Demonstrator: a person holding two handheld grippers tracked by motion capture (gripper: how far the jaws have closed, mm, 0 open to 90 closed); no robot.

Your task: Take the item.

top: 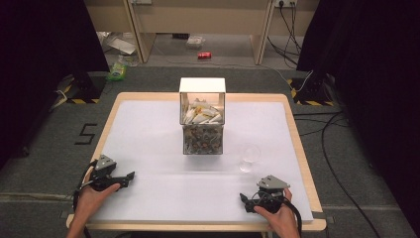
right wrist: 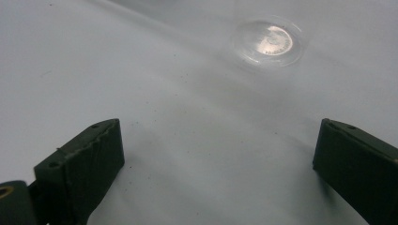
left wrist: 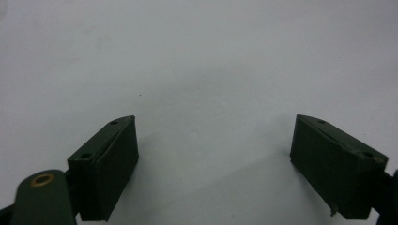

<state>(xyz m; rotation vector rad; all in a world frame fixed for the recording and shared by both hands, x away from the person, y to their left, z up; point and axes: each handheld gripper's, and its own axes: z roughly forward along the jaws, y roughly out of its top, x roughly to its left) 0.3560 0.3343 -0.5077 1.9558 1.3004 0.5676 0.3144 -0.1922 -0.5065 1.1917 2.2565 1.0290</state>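
a desk (top: 148, 129) with a white top and a thin wood edge all round, in the middle of the high view. a clear box (top: 202, 116) near the middle, toward the top edge of the desk, full of small white and brownish bits. a clear cup (top: 248, 156) just to the lower right of the box, standing up, apart from it. lots of bare white room to the left of the box and across the whole bottom part of the desk.

left gripper (top: 130, 176) at the lower left of the frame, held in a hand (top: 94, 194), close to the left edge of the desk. jaws wide open in the left gripper view, with bare white top between them.

right gripper (top: 243, 201) at the lower right, held in the other hand (top: 278, 214), near the bottom edge. jaws wide open too, holding nothing. cup (right wrist: 267, 41) at the upper right of the right gripper view, well ahead of the jaws.

dark floor all round the desk, with cables (top: 332, 148) on the right.
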